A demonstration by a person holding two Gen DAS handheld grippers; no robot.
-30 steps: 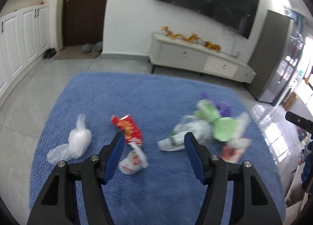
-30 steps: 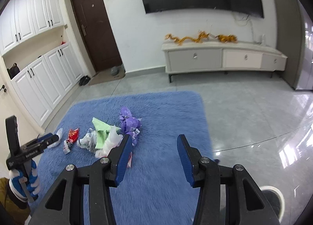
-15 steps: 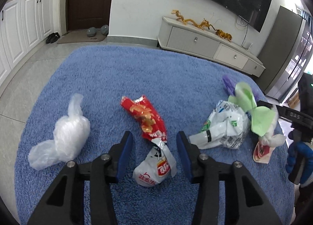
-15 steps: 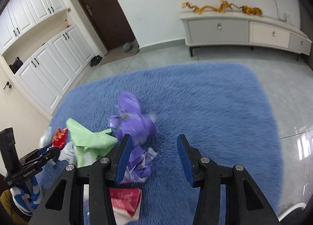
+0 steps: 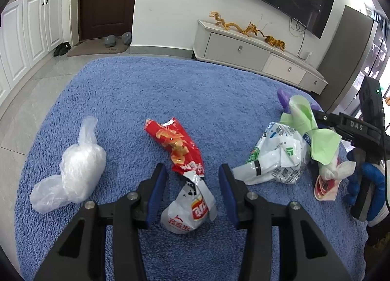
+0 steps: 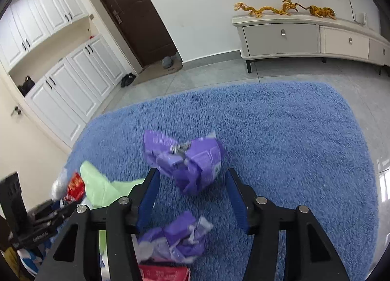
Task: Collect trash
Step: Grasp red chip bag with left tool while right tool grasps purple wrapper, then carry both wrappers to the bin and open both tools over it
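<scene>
Trash lies on a blue shag rug (image 5: 170, 90). My left gripper (image 5: 192, 171) is open, its blue fingers either side of a twisted red snack wrapper (image 5: 175, 144) and its white crumpled end (image 5: 187, 210), not touching them. My right gripper (image 6: 192, 175) hovers with its jaws opening; a crumpled purple wrapper (image 6: 187, 161) sits just ahead between the fingertips, untouched. A second purple wrapper (image 6: 180, 239) lies under that gripper. A clear plastic bag (image 5: 75, 171), a white printed bag (image 5: 275, 156) and light green paper (image 5: 314, 134) lie around.
A low white TV cabinet (image 5: 256, 51) stands beyond the rug, with a dark door (image 5: 109, 0) and white cupboards (image 6: 73, 81) to the left. Grey floor tiles (image 6: 292, 73) surround the rug. A gloved hand (image 5: 365, 188) holds the other gripper at the right.
The left jaws have narrowed and sunk toward the red wrapper. The right gripper dropped and swung over to the purple wrapper, and its jaws have widened a little.
</scene>
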